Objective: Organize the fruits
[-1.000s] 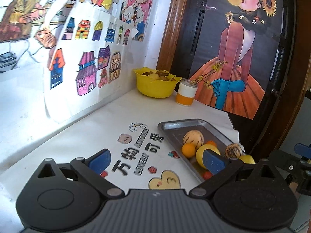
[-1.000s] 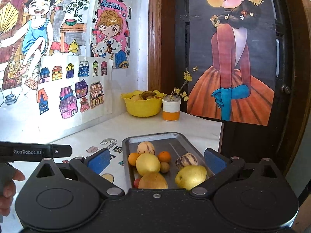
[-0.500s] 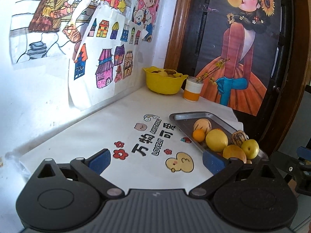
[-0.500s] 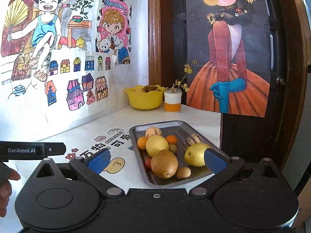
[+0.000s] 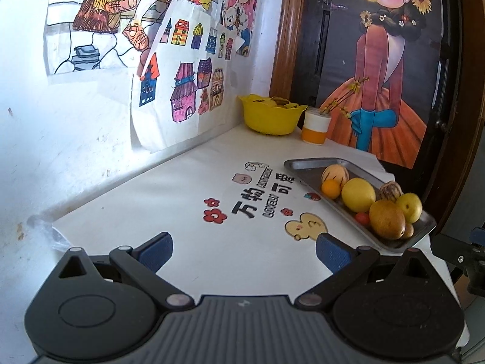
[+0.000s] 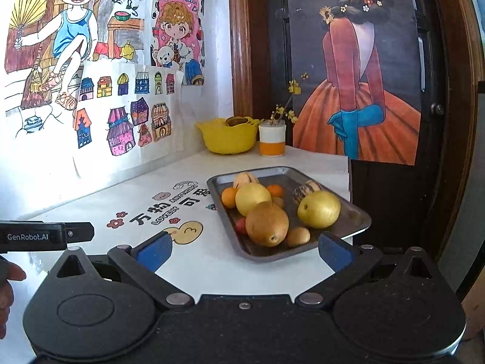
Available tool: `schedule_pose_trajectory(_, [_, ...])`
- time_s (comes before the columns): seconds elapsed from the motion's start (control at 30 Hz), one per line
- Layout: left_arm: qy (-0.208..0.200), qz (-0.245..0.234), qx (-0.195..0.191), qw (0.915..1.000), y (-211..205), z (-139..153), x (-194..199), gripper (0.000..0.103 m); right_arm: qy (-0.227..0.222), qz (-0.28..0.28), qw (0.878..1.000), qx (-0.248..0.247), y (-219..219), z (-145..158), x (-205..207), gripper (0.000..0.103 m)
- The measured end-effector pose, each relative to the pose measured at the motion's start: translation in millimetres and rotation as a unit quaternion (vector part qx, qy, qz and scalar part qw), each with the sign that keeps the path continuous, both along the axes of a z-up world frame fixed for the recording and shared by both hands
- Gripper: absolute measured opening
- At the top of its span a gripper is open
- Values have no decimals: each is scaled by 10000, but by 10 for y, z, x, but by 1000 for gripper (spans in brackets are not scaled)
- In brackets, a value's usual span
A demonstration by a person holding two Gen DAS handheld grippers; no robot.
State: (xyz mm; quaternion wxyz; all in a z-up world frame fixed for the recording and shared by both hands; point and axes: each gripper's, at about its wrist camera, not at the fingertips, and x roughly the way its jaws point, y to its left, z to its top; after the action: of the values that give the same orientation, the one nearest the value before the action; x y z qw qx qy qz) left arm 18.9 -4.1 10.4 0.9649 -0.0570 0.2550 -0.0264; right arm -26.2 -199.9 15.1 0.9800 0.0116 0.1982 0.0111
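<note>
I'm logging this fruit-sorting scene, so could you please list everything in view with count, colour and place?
Metal tray: one, grey, right side of the table.
Fruits: about ten, yellow, orange, brown, striped and red, all in the tray.
Yellow bowl: one, far corner, with brownish items inside.
Cup: one, white over orange, beside the bowl, holding yellow-flowered twigs.
Tablecloth: one, white with cartoon print.
Drawings: several, coloured, on the wall.
Poster: one, orange-skirted figure, on the dark door.
Left gripper: open, empty.
Right gripper: open, empty.
Hand: partly visible, at the left edge.
</note>
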Motion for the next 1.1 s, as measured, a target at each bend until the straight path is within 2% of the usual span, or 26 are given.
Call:
schedule_pose_trajectory(0.4, [14, 22, 37, 10000, 117, -164, -8, 103, -102, -129, 9999, -24, 71, -176, 16, 102])
schedule_pose_trajectory(0.7, [-12, 62, 39, 10000, 203, -255, 41, 103, 43, -112, 9999, -4, 122, -300, 104, 102])
schedule_pose_trajectory(1.1, [-11, 49, 119, 9999, 217, -356, 43, 103, 27, -36, 10000, -17, 139, -392, 131, 102])
